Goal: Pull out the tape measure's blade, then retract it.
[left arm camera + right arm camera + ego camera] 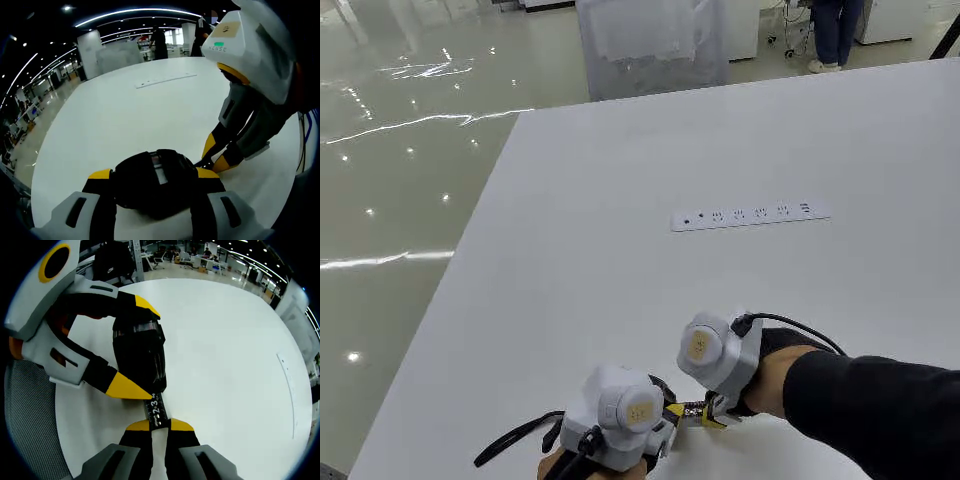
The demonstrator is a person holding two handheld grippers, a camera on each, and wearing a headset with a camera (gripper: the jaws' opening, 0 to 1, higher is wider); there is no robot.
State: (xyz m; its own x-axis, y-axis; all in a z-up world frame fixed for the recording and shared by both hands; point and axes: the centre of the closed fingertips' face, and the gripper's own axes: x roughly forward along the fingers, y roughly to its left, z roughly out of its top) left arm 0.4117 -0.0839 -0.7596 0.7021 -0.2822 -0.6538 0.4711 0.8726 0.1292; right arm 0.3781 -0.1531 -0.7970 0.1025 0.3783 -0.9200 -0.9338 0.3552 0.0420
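blade [155,409] in right gripper [159,425] jaws

A white power strip [750,215] lies flat on the white table [620,200], glossy floor [400,150] beyond its edge.

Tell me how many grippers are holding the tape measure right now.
2. The left gripper clamps the tape measure by its case; the right gripper pinches the blade just outside it.

Tape measure [139,357] on table [620,250] (power strip [750,214] beyond)
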